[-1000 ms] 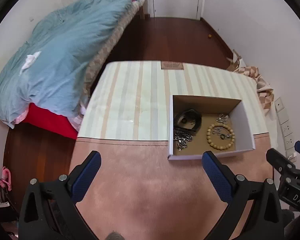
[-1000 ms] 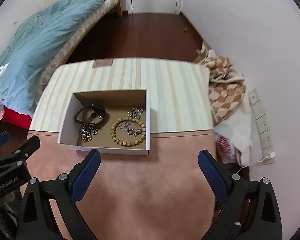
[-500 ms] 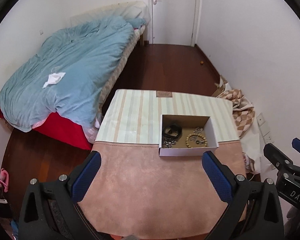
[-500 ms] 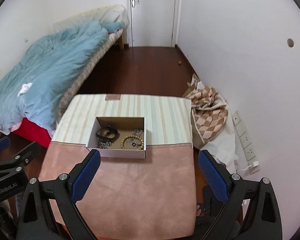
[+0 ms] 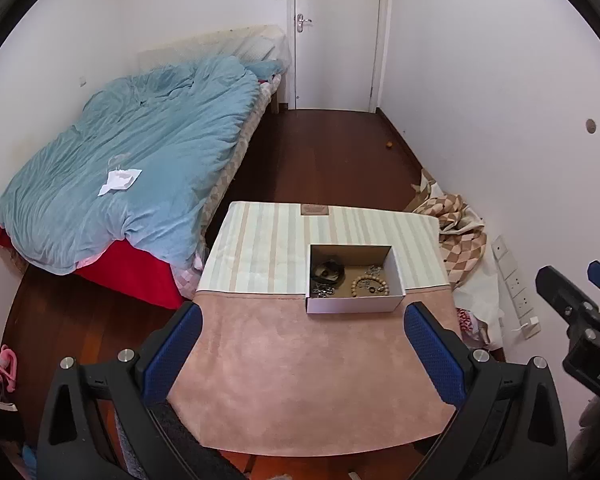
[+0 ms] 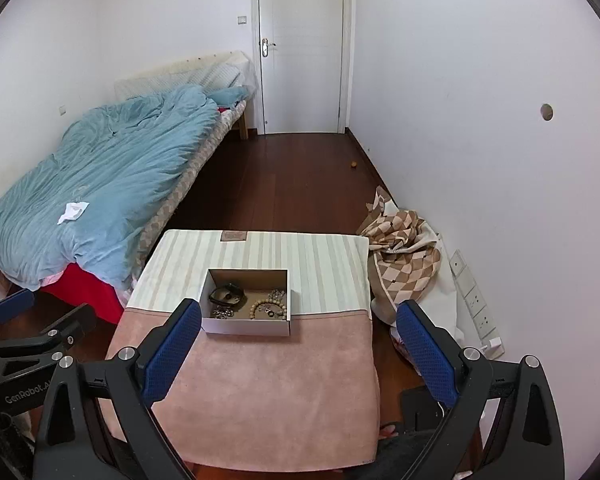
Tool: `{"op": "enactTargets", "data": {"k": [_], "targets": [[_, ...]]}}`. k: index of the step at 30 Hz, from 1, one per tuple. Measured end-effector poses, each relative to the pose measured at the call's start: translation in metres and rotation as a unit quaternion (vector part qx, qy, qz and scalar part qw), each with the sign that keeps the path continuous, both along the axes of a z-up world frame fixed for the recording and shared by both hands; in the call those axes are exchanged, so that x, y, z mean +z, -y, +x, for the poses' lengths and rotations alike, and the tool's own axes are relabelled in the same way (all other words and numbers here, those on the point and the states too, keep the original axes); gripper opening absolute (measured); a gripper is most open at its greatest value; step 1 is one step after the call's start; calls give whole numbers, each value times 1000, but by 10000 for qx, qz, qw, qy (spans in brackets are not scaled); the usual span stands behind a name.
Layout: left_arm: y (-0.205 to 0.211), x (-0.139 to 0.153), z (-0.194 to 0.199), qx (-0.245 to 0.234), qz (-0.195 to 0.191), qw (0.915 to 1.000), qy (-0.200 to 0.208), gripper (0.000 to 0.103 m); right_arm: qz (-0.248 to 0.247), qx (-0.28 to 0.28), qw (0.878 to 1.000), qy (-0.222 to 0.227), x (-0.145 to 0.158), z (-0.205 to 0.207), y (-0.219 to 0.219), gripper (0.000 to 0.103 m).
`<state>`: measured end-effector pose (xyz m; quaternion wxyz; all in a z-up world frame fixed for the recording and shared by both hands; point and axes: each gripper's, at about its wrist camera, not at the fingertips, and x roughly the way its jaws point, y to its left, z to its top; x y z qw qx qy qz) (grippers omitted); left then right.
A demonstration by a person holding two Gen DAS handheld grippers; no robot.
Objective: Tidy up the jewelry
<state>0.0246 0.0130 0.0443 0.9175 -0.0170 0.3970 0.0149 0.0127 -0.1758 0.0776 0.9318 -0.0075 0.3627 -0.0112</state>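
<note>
An open cardboard box point(image 5: 354, 304) point(image 6: 246, 325) sits mid-table where the striped cloth meets the pink cloth. Inside lie a wooden bead bracelet point(image 5: 370, 285) point(image 6: 269, 309), a black watch point(image 5: 329, 271) point(image 6: 227, 293) and silver chains point(image 5: 322, 290) point(image 6: 221, 313). My left gripper point(image 5: 300, 356) is open and empty, held high above the table's near end. My right gripper point(image 6: 298, 350) is open and empty, also high and well back from the box.
The table point(image 5: 308, 392) carries pink and striped cloth. A bed with a blue duvet point(image 5: 132, 176) stands left. A checkered blanket point(image 6: 404, 256) lies on the floor at the right, by wall sockets point(image 6: 474, 300). A white door point(image 6: 302, 48) is at the back.
Both grippers have pulled up and back from the table; the box now looks much smaller and farther. Both stayed open and empty. The box contents have not moved.
</note>
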Motion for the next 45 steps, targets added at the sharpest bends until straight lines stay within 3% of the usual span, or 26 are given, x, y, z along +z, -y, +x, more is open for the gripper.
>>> {"op": "enactTargets", "data": {"k": [11,14,34,45], "targets": [[6,6,0,26,-36,10000,-47,103,60,-47,10000,-14,5,-2,2,99],[7,2,9,32,-80,9999,-139,103,89,-63,9999,-84,-1,8,5,103],[8,-45,90,205,186,9966,-774,103,-92,-176,9967,-789,-55,103,4,103],[7,-50,106,133,58,9943,-1061,103,-80,-74,9931,-1165,-66,127,-1,103]]}}
